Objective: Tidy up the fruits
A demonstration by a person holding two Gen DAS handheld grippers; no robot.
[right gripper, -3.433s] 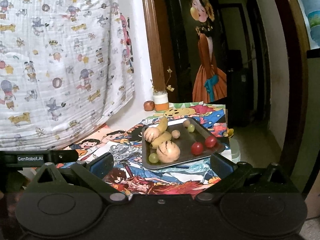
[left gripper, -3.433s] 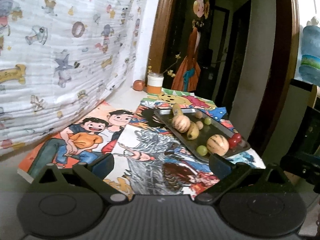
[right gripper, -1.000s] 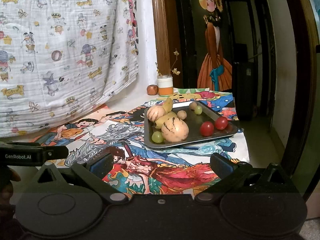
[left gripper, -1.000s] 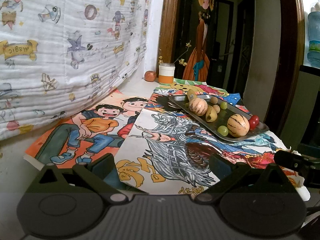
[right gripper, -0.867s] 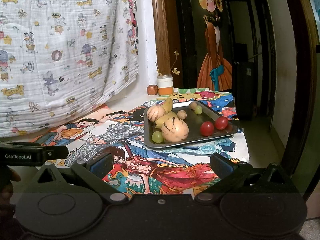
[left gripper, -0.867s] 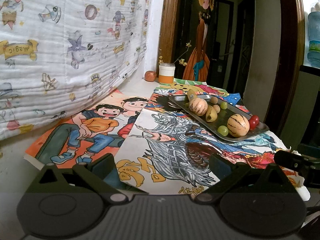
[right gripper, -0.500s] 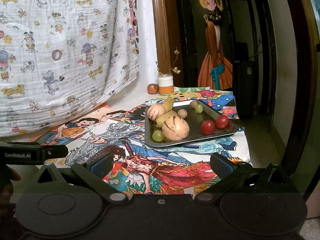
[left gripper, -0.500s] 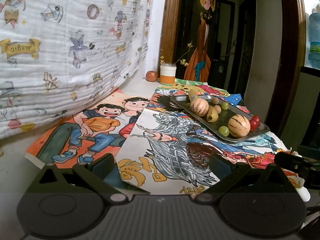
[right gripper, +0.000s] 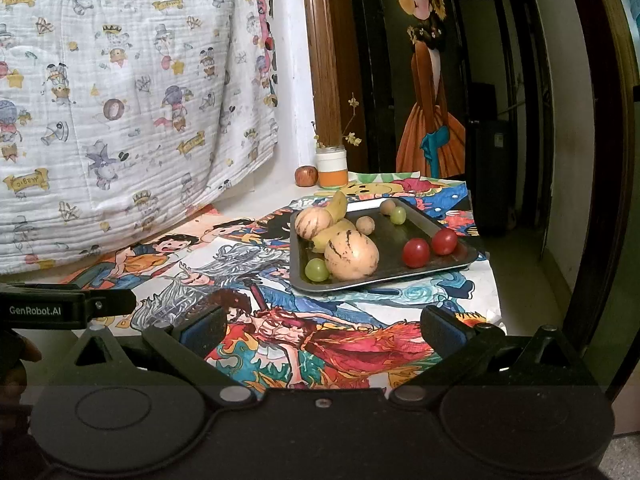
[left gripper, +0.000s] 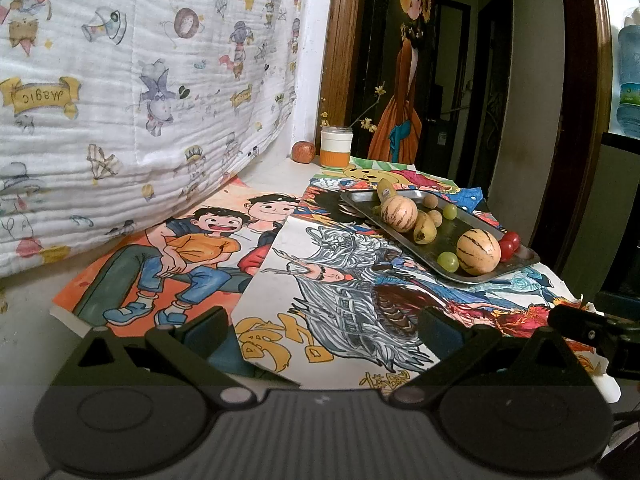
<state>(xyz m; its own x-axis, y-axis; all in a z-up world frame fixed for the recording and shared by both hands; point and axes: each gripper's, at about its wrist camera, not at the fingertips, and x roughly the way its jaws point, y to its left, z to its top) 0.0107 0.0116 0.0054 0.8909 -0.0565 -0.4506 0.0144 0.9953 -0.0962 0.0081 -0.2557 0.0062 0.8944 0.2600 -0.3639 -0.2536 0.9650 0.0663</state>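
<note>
A dark metal tray (right gripper: pixel 444 270) lies on the poster-covered table and holds two striped melons (right gripper: pixel 351 255), bananas (right gripper: pixel 330 234), green grapes (right gripper: pixel 317 270), two red tomatoes (right gripper: pixel 416 253) and small brown fruits (right gripper: pixel 365 225). The tray also shows in the left wrist view (left gripper: pixel 424 256), to the right, with a melon (left gripper: pixel 478 251) near its front. My left gripper (left gripper: pixel 324 332) is open and empty over the posters, well short of the tray. My right gripper (right gripper: pixel 322 330) is open and empty in front of the tray.
An apple (right gripper: pixel 306 176) and a white and orange jar (right gripper: pixel 331 168) stand at the back by the wall. A cartoon-print blanket (right gripper: pixel 120 100) hangs on the left. The table's right edge (right gripper: pixel 496 300) drops to the floor. The left gripper's body (right gripper: pixel 68 308) shows at the left.
Over the last second both grippers crept slightly forward and stayed open. Since 3.4 s ago both views have dropped lower, towards the table.
</note>
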